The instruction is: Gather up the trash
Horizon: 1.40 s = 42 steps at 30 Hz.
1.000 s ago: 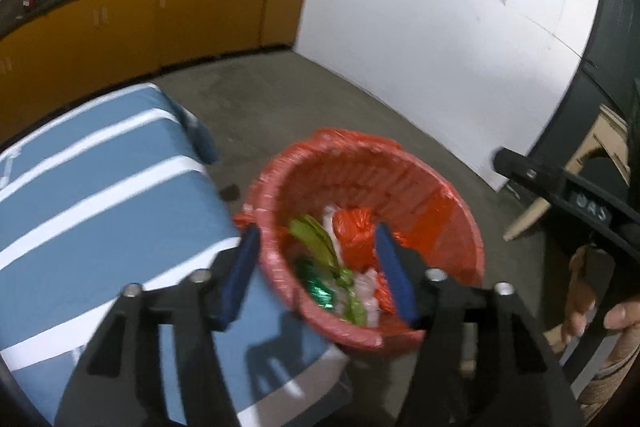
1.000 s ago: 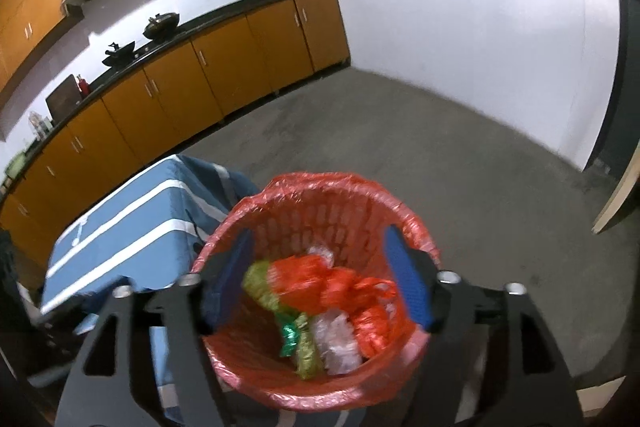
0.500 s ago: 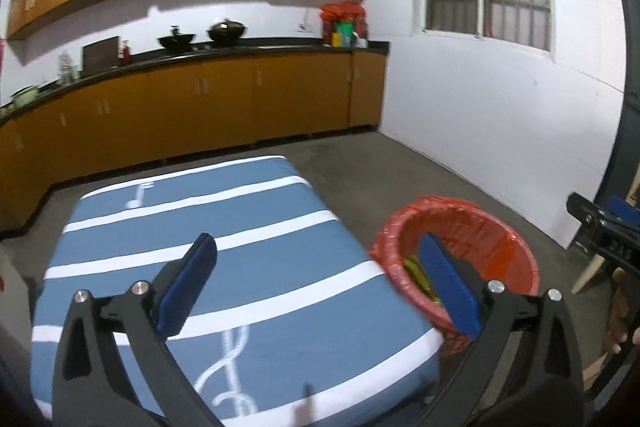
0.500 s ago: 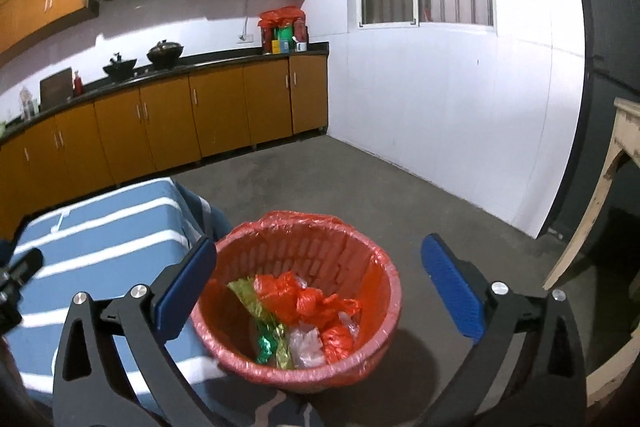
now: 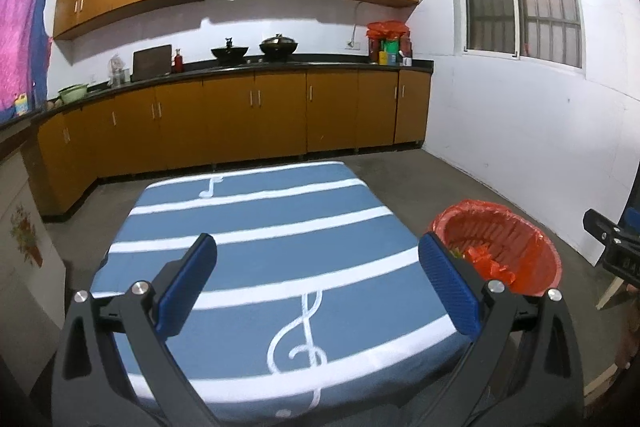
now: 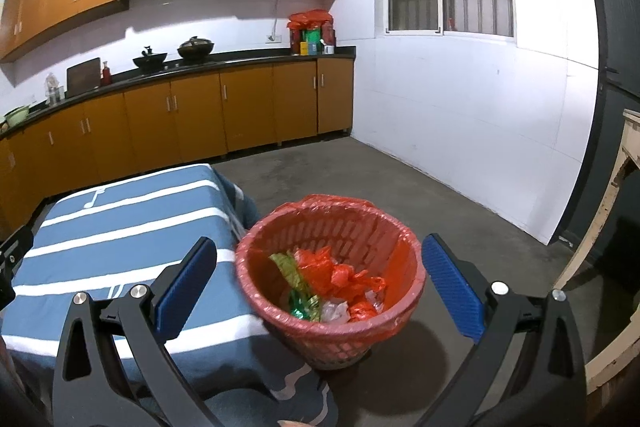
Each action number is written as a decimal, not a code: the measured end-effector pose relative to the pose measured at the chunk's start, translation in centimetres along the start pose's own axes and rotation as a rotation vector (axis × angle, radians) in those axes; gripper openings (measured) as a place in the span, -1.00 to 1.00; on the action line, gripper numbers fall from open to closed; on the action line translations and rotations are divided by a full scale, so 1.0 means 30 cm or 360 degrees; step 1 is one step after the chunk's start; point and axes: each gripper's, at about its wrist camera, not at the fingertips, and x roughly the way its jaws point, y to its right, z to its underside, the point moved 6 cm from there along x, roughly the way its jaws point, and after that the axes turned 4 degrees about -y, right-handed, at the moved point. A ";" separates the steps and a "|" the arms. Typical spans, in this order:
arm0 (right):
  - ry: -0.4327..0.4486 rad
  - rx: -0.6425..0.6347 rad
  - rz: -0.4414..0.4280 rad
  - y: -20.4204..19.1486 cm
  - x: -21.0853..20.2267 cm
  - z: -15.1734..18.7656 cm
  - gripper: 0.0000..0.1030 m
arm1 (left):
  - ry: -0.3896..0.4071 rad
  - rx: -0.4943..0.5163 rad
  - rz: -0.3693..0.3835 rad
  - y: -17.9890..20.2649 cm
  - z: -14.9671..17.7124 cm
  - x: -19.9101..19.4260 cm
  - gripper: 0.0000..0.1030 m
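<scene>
Hovering with both the left gripper (image 5: pixel 316 283) and right gripper (image 6: pixel 318 281) spread wide, holding nothing. Sitting on concrete floor beside the striped cloth-covered table's (image 5: pixel 256 227) right edge: round lattice basket (image 6: pixel 332 267), red-plastic-lined, cradling crinkled wrappers (image 6: pixel 332 287).

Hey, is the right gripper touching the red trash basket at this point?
Apart. In the right wrist view the right gripper is wide open, blue pads clear of the red trash basket.

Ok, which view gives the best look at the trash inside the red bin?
The right wrist view: it looks down into the red bin, showing the trash, orange bags and green and clear wrappers. In the left wrist view the bin sits at the right, partly behind a finger, showing only a sliver of trash.
</scene>
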 end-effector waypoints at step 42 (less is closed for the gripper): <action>0.0057 -0.0075 -0.0013 -0.076 -0.136 0.111 0.97 | 0.0069 -0.0072 -0.0157 -0.067 0.134 -0.208 0.92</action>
